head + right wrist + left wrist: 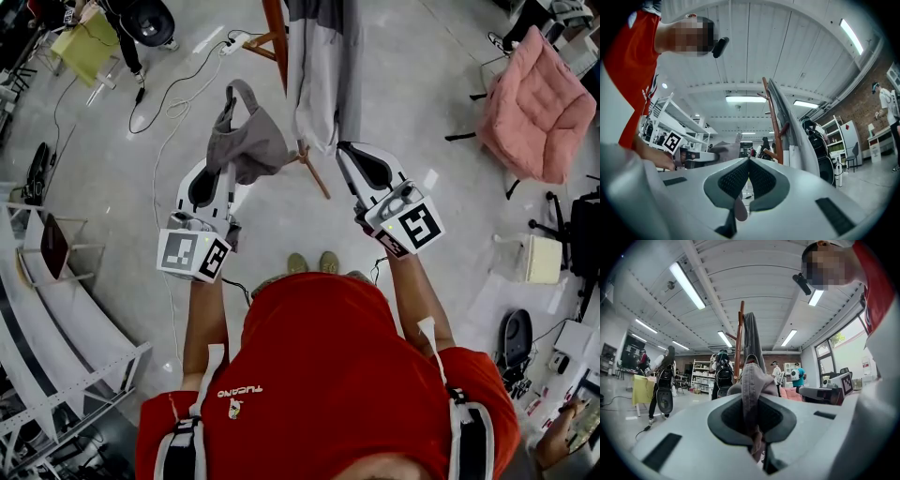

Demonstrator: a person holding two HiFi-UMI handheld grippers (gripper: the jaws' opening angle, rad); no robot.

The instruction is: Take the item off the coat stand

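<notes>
between the left gripper's (221, 171) clenched jaws sits the grey cloth item (246, 141), seemingly a cap, just beside the coat stand (276, 37) and apparently clear of its pegs. it looks light, soft and floppy, so pinching a fold or the strap should do. the right gripper (350, 153) is closed on nothing. only the left gripper view shows fabric squeezed between the pads; only the head view shows the item's whole shape.

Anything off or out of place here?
Nothing stands out: the left claw is shut on a grey cap, the right claw is shut and empty, and a grey garment hangs on the stand.
</notes>
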